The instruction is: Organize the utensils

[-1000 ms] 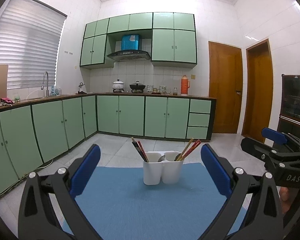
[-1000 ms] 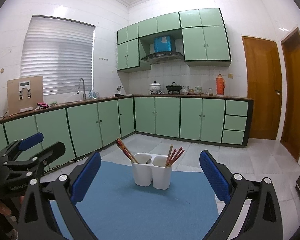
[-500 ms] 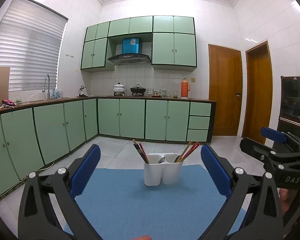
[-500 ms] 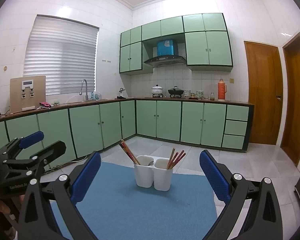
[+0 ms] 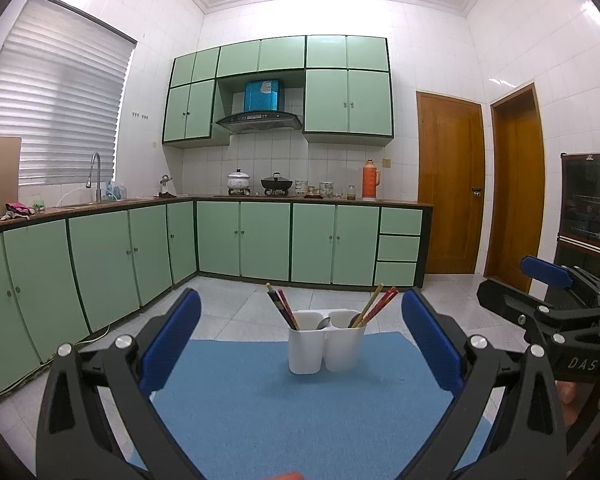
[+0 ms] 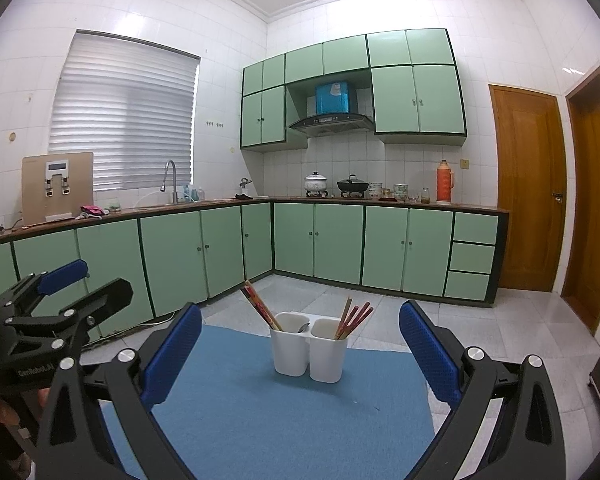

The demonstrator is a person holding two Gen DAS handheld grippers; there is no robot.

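Deep in the white two-cup holder (image 5: 326,340), the lower ends of every utensil are hidden, and the spoon (image 5: 324,322) shows only a sliver of bowl at the divider. The dark chopsticks (image 5: 282,307) in the left cup lean up and to the left; the red and tan chopsticks (image 5: 374,306) in the right cup lean up and to the right. The holder stands upright at the far middle of the blue mat (image 5: 300,408). Left gripper (image 5: 300,344) is spread wide, holding nothing; right gripper (image 6: 299,354) likewise gapes wide, both near of the holder.
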